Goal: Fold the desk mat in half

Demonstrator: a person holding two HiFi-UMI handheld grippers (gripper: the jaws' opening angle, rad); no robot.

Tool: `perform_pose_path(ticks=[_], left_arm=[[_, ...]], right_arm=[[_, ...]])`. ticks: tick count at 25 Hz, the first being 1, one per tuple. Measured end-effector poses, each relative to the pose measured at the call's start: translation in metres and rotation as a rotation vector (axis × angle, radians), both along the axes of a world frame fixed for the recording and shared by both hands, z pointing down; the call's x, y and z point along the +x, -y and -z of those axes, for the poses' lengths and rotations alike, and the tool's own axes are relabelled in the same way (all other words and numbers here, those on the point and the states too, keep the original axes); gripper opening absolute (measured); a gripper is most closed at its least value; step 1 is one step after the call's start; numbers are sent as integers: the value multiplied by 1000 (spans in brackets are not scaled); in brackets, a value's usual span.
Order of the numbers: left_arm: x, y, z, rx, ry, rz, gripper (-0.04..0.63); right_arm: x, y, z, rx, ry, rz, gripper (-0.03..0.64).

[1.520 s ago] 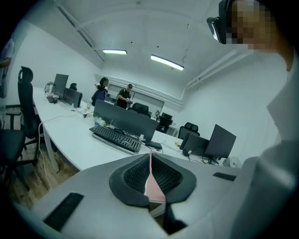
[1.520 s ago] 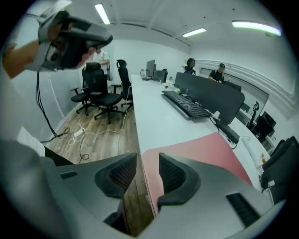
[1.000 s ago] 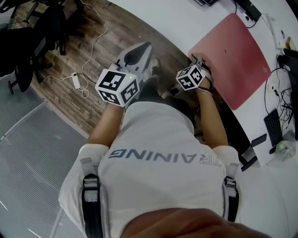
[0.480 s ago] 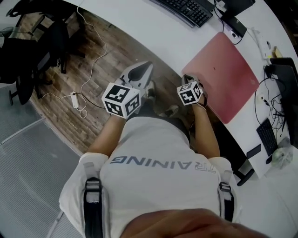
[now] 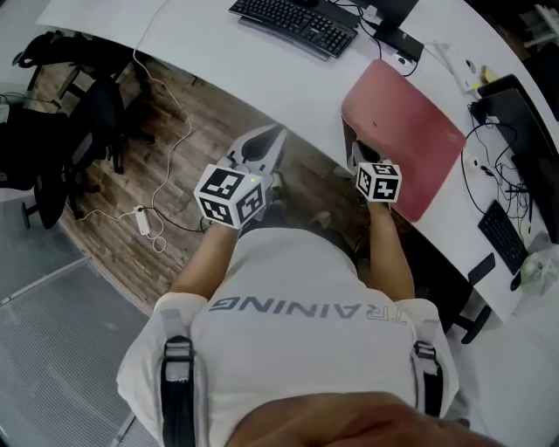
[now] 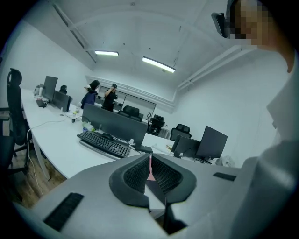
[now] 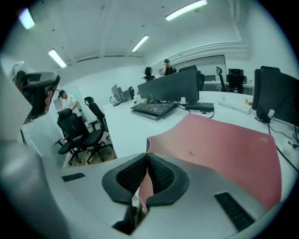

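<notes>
The red desk mat [image 5: 410, 118] lies on the white desk [image 5: 218, 61], reaching its near edge. My right gripper [image 5: 361, 155] has just been closing and is now shut on the mat's near left corner. In the right gripper view the corner [image 7: 150, 142] stands pinched between the pads of the right gripper [image 7: 148, 161], and the mat [image 7: 219, 144] curls up from the desk there. My left gripper [image 5: 272, 138] hovers over the floor beside the desk edge, left of the mat. The left gripper [image 6: 150, 162] is shut and holds nothing; a far sliver of the mat shows through the slit.
A black keyboard [image 5: 293, 24] lies on the desk behind the mat, a dark monitor [image 5: 515, 96] and cables to its right. A second keyboard [image 5: 500, 237] sits at the right edge. Office chairs [image 5: 70, 131] and a cabled power adapter [image 5: 142, 223] are on the wood floor at left.
The right gripper closed on the mat's near corner and lifted it, rolling as it rose. The left gripper moved up and forward a little.
</notes>
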State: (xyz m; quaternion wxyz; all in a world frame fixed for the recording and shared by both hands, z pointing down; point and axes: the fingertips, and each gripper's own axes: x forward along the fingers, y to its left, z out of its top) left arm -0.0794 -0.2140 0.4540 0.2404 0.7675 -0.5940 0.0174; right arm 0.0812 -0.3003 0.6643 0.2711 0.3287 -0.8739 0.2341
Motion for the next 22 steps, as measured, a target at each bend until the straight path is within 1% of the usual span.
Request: perform_pose_path(ticks=[4, 11, 12, 16, 22], left_arm=[[29, 4, 6, 10, 6, -42, 40], [91, 10, 13, 32, 15, -129, 40], [100, 10, 12, 35, 16, -144, 40], [135, 13, 11, 45, 13, -197, 40], [180, 18, 14, 67, 15, -270, 40]], right_arm=[[38, 8, 19, -27, 135, -126, 32], [107, 4, 36, 32, 170, -238, 32], [118, 3, 37, 28, 189, -262, 32], [160, -1, 38, -31, 317, -376, 32], [210, -9, 35, -7, 298, -449, 31]])
